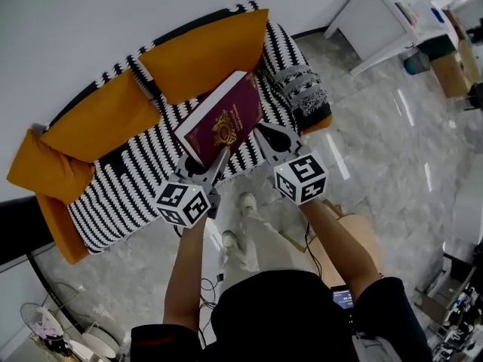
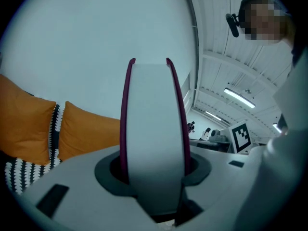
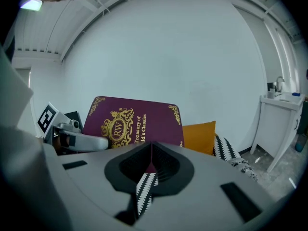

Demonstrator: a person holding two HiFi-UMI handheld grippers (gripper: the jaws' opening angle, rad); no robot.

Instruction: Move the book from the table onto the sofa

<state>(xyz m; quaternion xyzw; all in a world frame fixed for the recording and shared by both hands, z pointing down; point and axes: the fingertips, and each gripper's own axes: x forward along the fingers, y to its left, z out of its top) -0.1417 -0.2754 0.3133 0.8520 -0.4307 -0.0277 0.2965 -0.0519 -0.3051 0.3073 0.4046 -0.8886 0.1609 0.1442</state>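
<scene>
You've got one book (image 1: 226, 119) and two claws on it. It's a maroon hardback with a gold crest, held tilted over the striped seat of the sofa (image 1: 128, 179), cover up, just in front of the back cushions. I can't tell whether its far edge touches them.

Your left gripper (image 1: 219, 157) takes the near-left corner. In the left gripper view its jaws stand partway apart, clamped across the book's full thickness, with white pages between two maroon covers. Your right gripper (image 1: 264, 134) is at the near-right edge. In the right gripper view its jaws are almost together, nipping only a thin sliver of maroon cover.

Count the orange cushions: two along the back (image 1: 102, 119) (image 1: 207, 51) and a third at the left end (image 1: 41, 164). One black-and-white patterned cushion (image 1: 302, 89) sits at the right end. Two marker cubes (image 1: 181, 202) (image 1: 300, 178) face the head camera, and your two white shoes (image 1: 247, 202) stand on the grey floor just before the sofa. One white table (image 1: 385, 13) is well off, top right.
</scene>
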